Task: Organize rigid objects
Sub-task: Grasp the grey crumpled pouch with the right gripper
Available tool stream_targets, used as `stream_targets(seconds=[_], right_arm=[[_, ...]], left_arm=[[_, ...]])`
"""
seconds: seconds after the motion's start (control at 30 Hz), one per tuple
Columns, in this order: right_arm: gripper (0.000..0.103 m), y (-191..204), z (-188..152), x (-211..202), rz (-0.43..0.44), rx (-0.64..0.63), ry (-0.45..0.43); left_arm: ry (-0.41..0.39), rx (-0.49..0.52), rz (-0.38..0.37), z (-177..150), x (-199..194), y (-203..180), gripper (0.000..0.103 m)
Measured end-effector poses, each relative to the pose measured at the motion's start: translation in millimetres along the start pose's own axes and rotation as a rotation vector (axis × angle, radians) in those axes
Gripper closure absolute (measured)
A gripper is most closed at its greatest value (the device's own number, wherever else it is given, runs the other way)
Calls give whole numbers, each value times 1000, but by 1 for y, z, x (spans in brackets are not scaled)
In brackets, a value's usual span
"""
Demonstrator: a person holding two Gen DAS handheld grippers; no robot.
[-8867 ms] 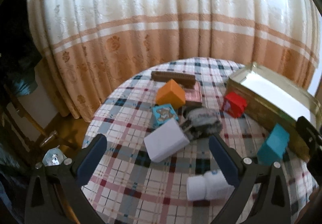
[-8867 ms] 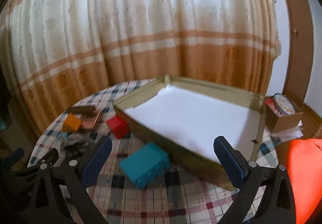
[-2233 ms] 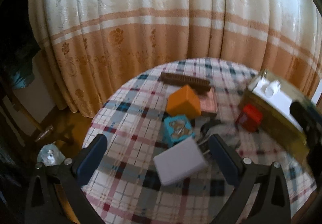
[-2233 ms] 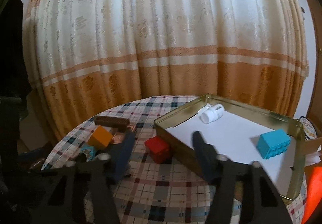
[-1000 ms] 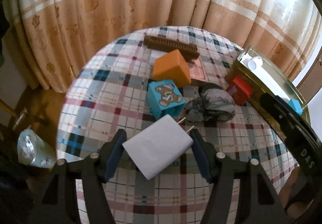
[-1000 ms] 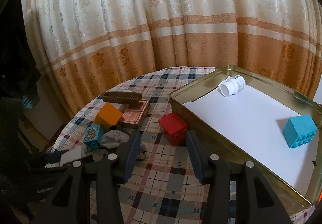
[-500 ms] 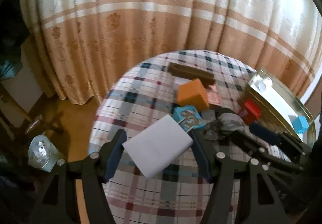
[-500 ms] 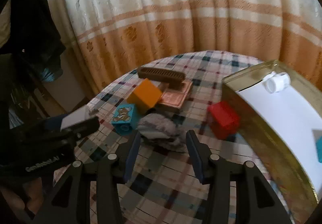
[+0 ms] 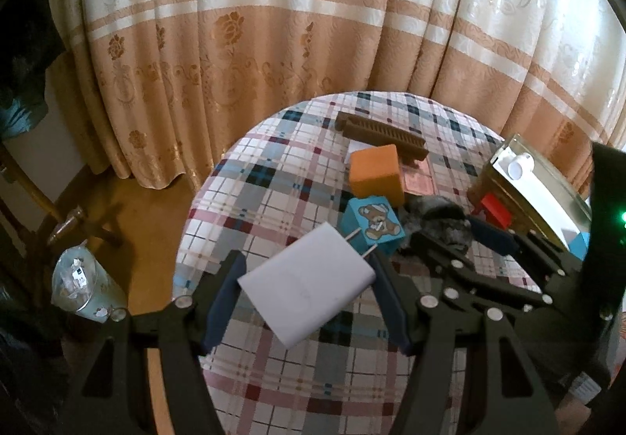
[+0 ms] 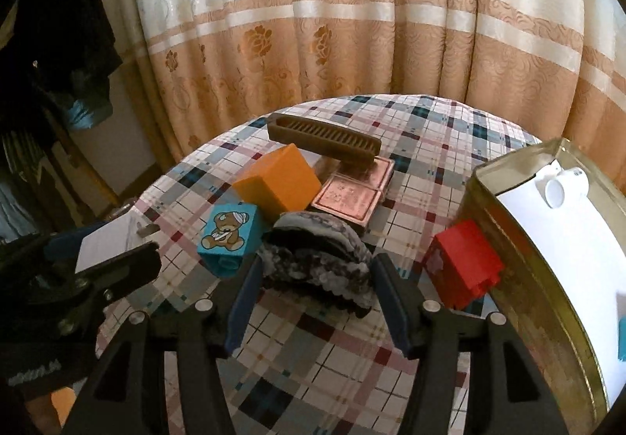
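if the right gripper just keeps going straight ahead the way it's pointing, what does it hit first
Most likely the grey mottled bundle: it sits right between and just past the right gripper's open fingers. Behind it lie the copper tile and the comb. Depth is hard to judge through the fisheye.

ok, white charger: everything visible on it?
The charger is a flat white block, plastic by the look, with rounded corners and two metal prongs pointing up-right toward the bear block. It is tilted, lifted off the plaid tablecloth, clamped between the left hand-held gripper fingers. Nothing else touches it.
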State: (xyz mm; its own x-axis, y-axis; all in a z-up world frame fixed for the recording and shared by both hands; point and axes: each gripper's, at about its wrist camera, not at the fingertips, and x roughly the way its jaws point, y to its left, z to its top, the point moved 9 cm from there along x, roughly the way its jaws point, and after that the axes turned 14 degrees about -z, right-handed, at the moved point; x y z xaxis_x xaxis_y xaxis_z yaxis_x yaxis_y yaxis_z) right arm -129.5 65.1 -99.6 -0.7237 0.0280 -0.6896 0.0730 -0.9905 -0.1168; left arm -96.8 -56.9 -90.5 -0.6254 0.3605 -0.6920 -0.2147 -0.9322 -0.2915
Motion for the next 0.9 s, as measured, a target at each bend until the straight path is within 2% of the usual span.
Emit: stream_targets(seconds=[0.07,0.13,0.17,0.2,0.23,0.33,0.43,0.67,0.8,0.9], right_arm=[[40,2,1,6,-9,-25,12],[33,5,-3,14,32,-34,59],[33,2,-4,16,46,-19,74],[35,-1,-5,15,69,7,74],[43,-4,-5,11,100,35,68],[63,-11,-10,7,123,66,72],[73,-15,-19,1,174,121,90],[75,-6,-23,-13,195,127,71],[76,-14,-20,-33,206,175,22],[76,-19,-22,-39,215,215,18]], left_arm=[[-2,3,4,0,-2,-1,38],[-6,9,12,2,-4,-1,38],[-9,9,13,2,-5,-1,38],[-12,9,14,3,-6,0,38],[-16,9,17,4,-6,0,38],[-14,7,18,3,-5,1,38],[-5,4,6,0,-3,-1,38],[-3,0,4,-1,-2,-2,38],[-4,-4,3,0,-1,-2,38],[-4,-1,0,-1,-2,-3,38]])
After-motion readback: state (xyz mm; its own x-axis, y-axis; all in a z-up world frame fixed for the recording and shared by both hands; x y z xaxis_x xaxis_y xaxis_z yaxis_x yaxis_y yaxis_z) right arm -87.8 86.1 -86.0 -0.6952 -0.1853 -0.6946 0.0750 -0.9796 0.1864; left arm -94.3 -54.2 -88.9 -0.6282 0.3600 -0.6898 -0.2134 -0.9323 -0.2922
